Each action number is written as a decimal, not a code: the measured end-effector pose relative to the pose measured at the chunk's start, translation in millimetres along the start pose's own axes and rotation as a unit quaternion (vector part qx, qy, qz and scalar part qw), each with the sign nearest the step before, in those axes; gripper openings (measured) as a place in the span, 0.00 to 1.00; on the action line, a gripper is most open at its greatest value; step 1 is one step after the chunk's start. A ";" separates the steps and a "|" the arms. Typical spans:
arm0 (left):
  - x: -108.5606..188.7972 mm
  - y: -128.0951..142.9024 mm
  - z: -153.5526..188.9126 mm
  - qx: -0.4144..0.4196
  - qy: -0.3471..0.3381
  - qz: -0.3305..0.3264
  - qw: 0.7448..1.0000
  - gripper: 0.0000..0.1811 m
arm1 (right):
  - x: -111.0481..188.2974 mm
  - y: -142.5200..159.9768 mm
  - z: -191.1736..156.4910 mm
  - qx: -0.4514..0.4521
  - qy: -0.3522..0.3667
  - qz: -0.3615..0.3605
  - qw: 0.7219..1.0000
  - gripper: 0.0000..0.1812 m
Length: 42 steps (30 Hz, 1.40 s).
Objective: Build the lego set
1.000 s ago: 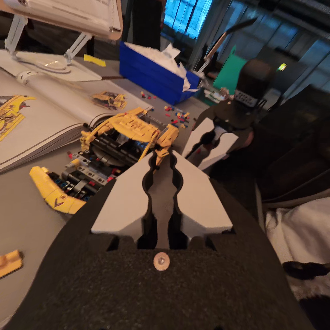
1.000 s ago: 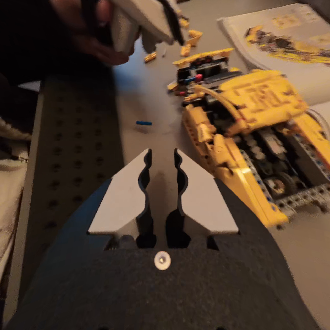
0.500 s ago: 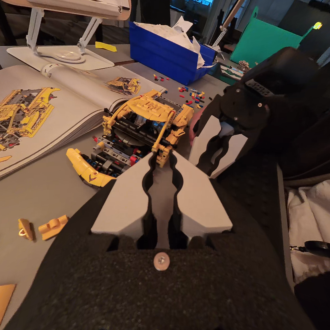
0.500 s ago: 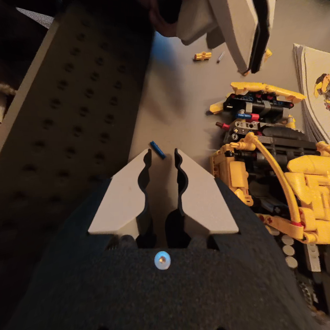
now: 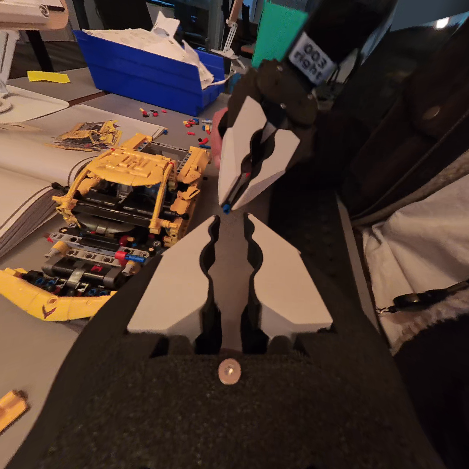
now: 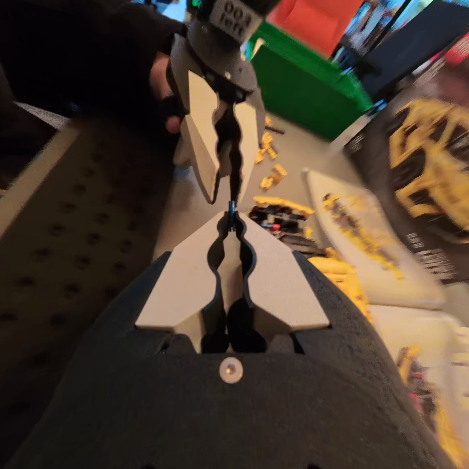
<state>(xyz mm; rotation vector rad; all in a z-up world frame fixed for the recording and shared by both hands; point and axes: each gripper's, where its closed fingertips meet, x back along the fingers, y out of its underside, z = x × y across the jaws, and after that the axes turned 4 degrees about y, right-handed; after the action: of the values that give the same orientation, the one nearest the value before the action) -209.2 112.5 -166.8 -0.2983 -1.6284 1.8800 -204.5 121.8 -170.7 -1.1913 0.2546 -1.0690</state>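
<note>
My right gripper is shut on a small blue pin and holds it in the air, tip to tip with my left gripper. In the left wrist view the right gripper hangs above my fingers with the blue pin sticking out of its tips. My left gripper is open and empty just below the pin; it also shows in the right wrist view. The half-built yellow lego car stands on the grey table to the left, with a yellow bumper part in front of it.
An open instruction book lies left of the car. A blue bin with white bags stands behind, with small loose pins near it. A dark perforated strip runs along the table's edge. Loose yellow pieces lie beyond. Both grippers' tips are close together, under 4 cm apart.
My right gripper came down on the blue pin on the table, shut on it and lifted it up to my left gripper. The left gripper's jaws opened a little wider.
</note>
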 end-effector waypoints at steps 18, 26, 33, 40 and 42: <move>8.4 -24.7 5.6 0.113 0.065 0.079 0.988 0.03 | 2.0 -27.8 2.4 0.094 0.105 0.069 0.988 0.02; 17.0 -33.1 9.2 0.201 0.130 0.117 0.964 0.02 | 4.2 -30.4 3.9 0.090 0.117 0.075 0.986 0.09; 15.9 -32.4 9.6 0.204 0.131 0.114 0.963 0.03 | 7.0 -35.3 4.0 0.113 0.130 0.087 0.981 0.02; 15.0 -32.1 11.7 0.205 0.137 0.112 0.963 0.03 | 5.3 -32.5 3.5 0.109 0.127 0.078 0.983 0.02; 15.3 -32.8 12.0 0.204 0.138 0.115 0.962 0.03 | 5.3 -33.1 3.7 0.101 0.126 0.078 0.984 0.02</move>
<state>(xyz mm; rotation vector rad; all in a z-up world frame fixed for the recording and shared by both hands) -217.6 113.1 -129.7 -0.5618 -1.0267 2.1793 -217.1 120.8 -139.5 -0.8401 0.4185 -1.0790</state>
